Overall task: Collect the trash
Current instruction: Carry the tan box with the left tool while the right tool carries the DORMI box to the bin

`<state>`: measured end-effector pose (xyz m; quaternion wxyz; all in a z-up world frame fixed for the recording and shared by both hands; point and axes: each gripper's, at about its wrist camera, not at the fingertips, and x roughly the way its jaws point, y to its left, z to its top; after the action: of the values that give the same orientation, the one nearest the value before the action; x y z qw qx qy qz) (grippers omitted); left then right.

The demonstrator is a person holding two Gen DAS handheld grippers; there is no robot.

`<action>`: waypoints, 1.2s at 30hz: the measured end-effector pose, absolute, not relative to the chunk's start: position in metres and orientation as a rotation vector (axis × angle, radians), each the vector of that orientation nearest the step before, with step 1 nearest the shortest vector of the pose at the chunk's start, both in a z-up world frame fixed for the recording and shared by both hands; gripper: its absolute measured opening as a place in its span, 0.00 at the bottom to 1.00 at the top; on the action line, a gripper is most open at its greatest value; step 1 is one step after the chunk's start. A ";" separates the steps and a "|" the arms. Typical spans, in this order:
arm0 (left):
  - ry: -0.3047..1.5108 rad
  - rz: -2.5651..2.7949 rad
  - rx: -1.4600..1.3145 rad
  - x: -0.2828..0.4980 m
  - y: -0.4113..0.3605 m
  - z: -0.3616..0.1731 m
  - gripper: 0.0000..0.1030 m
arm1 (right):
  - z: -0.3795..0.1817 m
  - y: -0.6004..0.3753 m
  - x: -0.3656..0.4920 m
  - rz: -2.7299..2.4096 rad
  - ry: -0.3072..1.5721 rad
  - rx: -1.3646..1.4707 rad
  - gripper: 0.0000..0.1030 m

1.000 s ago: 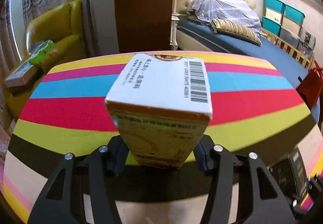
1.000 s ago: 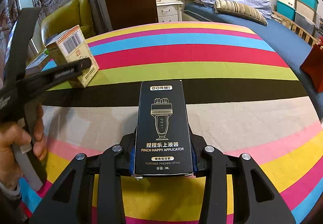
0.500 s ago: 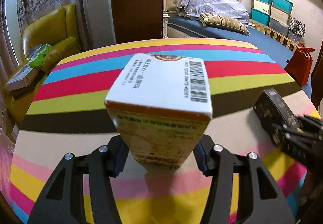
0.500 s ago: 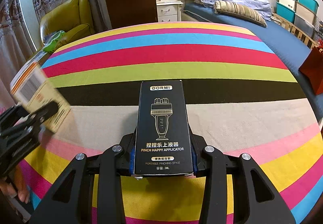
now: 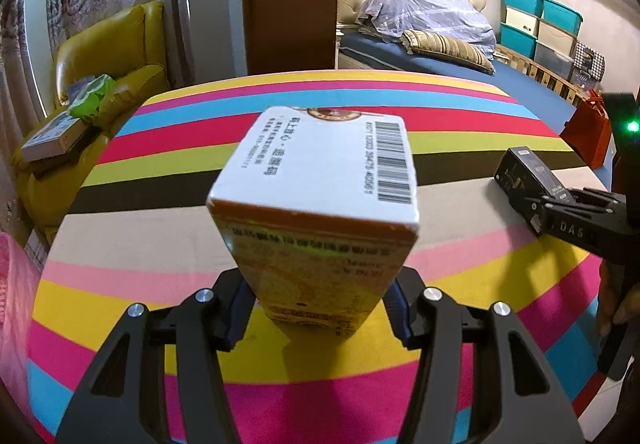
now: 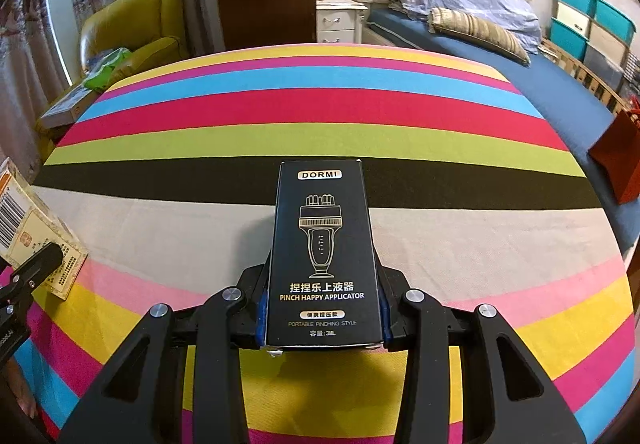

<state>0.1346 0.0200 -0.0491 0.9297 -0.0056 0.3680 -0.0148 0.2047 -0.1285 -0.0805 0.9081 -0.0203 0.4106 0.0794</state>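
My left gripper [image 5: 318, 314] is shut on a white and orange carton [image 5: 316, 196] with a barcode, held above the striped table [image 5: 160, 204]. My right gripper [image 6: 322, 318] is shut on a black DORMI applicator box [image 6: 322, 244], also above the table. The black box [image 5: 528, 180] and right gripper [image 5: 560, 212] show at the right of the left wrist view. The carton [image 6: 36, 232] and a left gripper finger [image 6: 28, 276] show at the left edge of the right wrist view.
A yellow armchair [image 5: 108, 56] with a book and green bag stands at the far left. A bed [image 6: 460, 28] lies beyond the table, with teal storage bins [image 6: 588, 24] and a red bag [image 6: 618, 148] at the right. A pink bag [image 5: 12, 308] shows at the left edge.
My left gripper has pulled back toward the table's near side with the carton, bringing the right gripper and black box into its view. The right gripper has stayed almost still.
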 end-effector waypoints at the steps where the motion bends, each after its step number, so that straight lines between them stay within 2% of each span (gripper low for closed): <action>1: 0.755 -0.030 -0.021 0.130 0.024 -0.049 0.52 | -0.080 -0.127 0.204 0.170 0.846 -0.044 0.37; 20: 0.723 0.061 -0.048 0.063 0.084 -0.050 0.53 | -0.060 -0.055 0.120 0.399 0.744 -0.126 0.37; 36: 0.643 0.141 -0.040 -0.026 0.138 -0.049 0.53 | -0.053 0.016 0.063 0.538 0.672 -0.272 0.37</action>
<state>-0.0265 0.1378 -0.0490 0.9461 -0.0195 0.3159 0.0691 0.0627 0.0157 -0.0527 0.8998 -0.1316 0.3247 0.2601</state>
